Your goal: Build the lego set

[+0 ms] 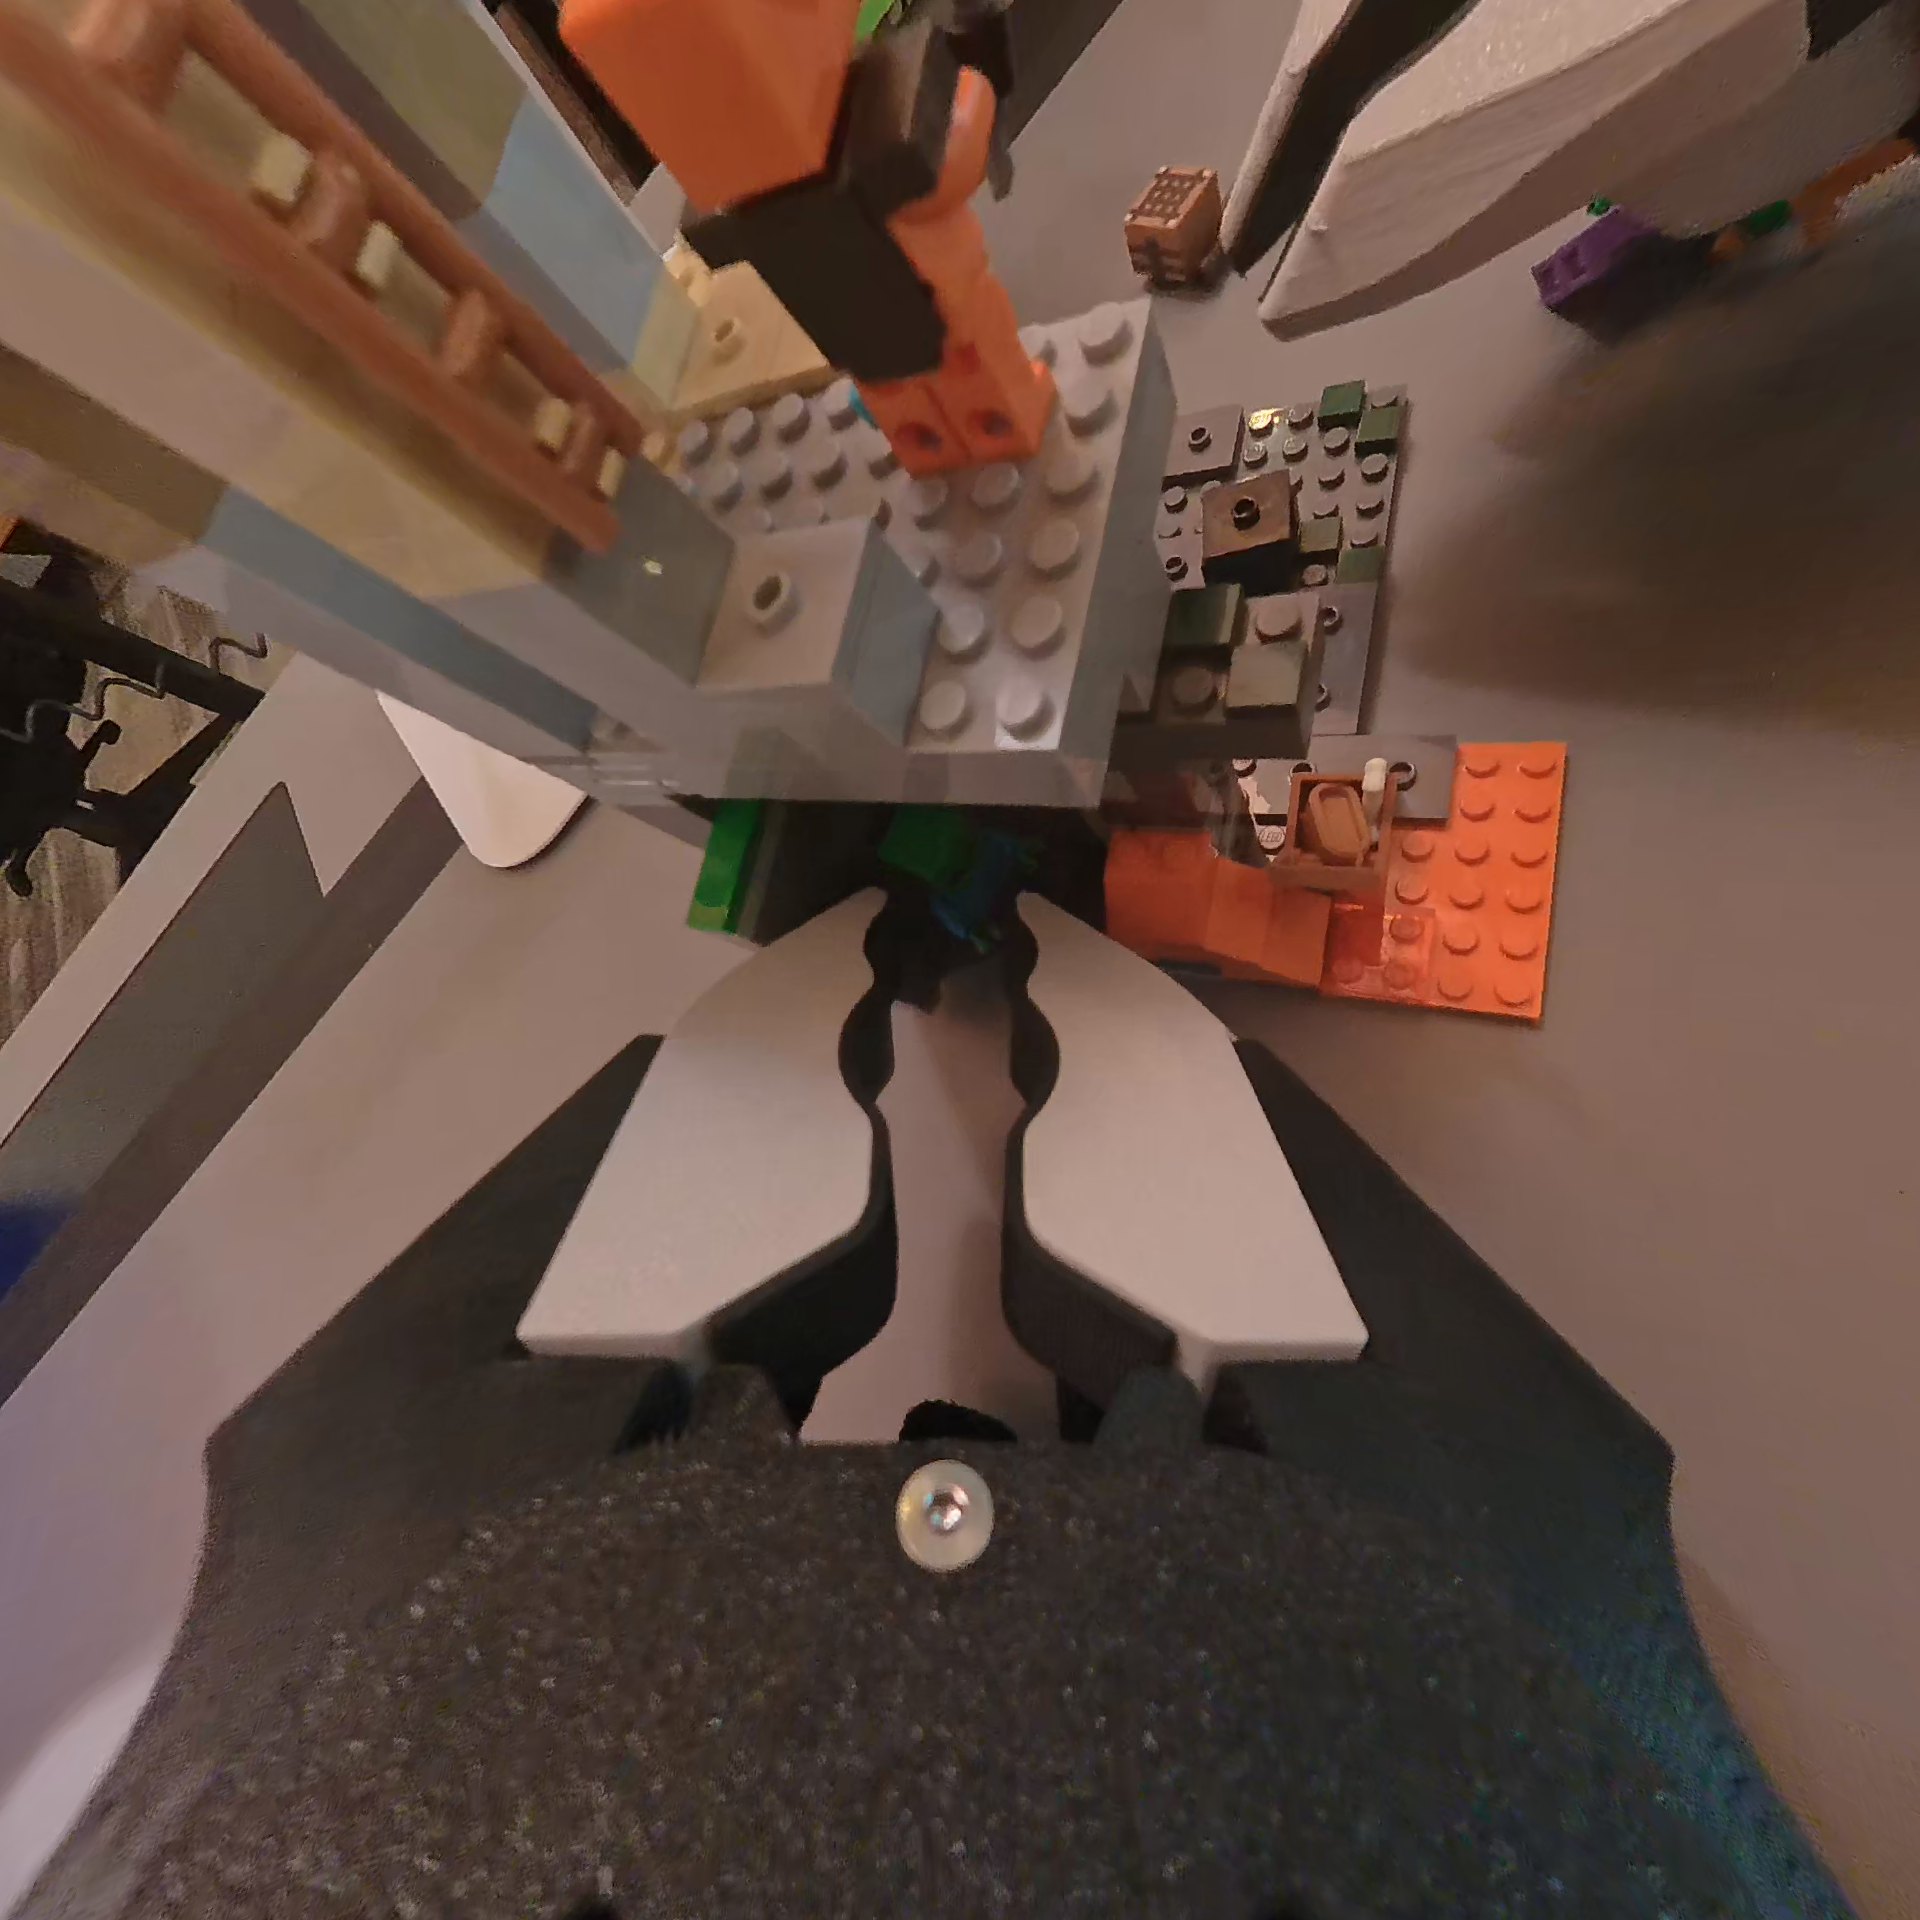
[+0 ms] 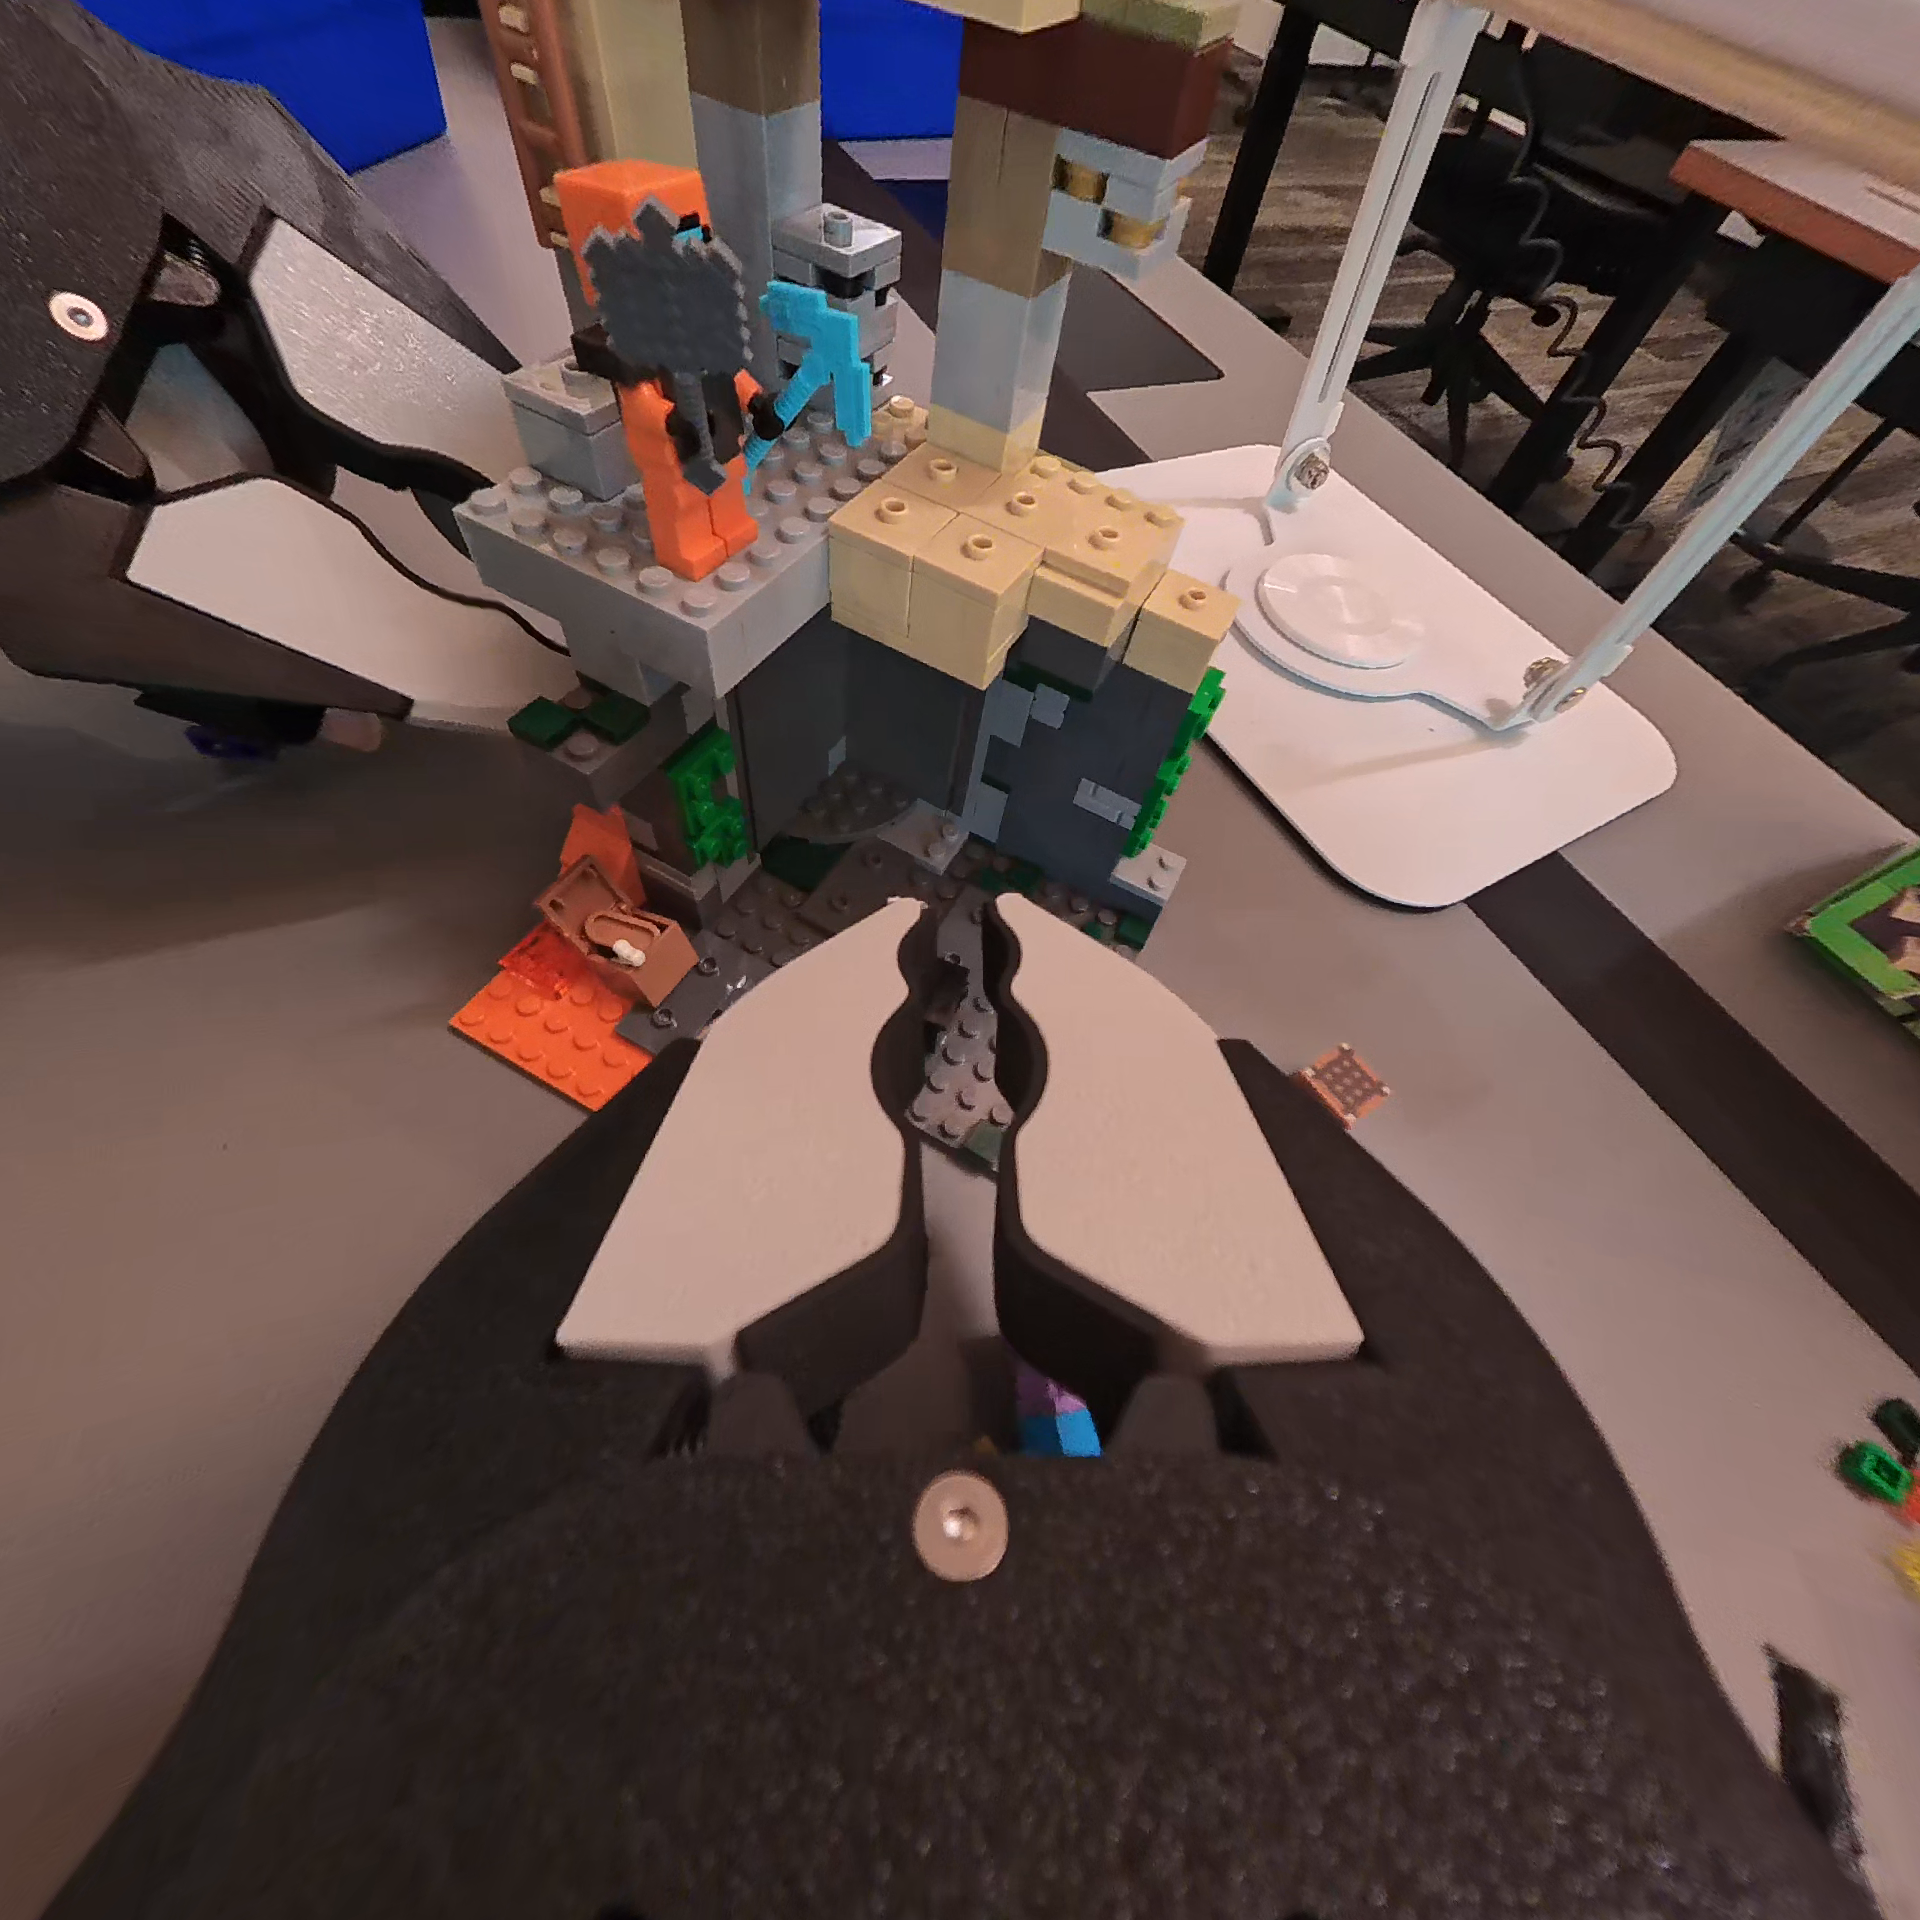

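Observation:
The lego build stands on the grey table. Its grey studded platform carries an orange minifigure with a blue pickaxe. Tan bricks, pillars and a brown ladder rise beside it. An orange plate with a brown chest lies at the base. My left gripper is closed on the green and dark bricks under the platform. My right gripper is shut and empty over the base's front edge.
A small brown cube lies on the table near the right gripper. A white lamp base stands behind the build. A green booklet and loose green pieces lie at the right. A purple brick lies nearby. Left tips to right tips: about 10 centimeters. My left gripper's tips are some 8 centimeters from the orange plate. The left camera catches it too, in the left wrist view.

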Available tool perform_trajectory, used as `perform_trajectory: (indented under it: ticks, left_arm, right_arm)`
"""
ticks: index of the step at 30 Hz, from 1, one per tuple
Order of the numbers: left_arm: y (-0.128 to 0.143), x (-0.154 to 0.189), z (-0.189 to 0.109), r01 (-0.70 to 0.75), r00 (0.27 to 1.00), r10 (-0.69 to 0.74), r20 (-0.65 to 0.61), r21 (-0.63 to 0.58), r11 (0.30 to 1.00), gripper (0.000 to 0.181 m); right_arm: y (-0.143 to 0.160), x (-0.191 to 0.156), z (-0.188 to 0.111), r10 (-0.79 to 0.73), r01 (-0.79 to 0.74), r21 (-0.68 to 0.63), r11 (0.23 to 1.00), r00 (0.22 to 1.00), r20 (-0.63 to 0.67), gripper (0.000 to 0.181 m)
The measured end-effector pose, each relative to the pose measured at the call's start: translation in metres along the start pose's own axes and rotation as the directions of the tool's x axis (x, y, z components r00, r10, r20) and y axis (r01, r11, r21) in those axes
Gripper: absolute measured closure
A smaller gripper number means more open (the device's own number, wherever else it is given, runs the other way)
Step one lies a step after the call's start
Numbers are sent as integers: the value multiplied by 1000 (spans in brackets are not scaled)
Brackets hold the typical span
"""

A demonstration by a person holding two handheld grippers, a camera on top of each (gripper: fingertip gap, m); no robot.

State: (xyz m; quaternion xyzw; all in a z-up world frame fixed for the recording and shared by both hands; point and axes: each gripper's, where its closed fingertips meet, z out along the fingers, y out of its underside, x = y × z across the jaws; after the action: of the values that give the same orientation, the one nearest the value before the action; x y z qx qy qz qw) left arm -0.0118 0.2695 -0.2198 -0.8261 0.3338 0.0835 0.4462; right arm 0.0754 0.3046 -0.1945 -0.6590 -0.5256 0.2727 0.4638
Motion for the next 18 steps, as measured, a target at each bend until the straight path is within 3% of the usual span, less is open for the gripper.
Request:
perform_trajectory:
  ticks: [18]
  left_arm:
    - [-1, -5, -6, -66, 997, 66, 42, 18, 998, 163]
  right_arm:
    - [4, -5, 3, 2, -2, -10, 1000, 1000, 12, 174]
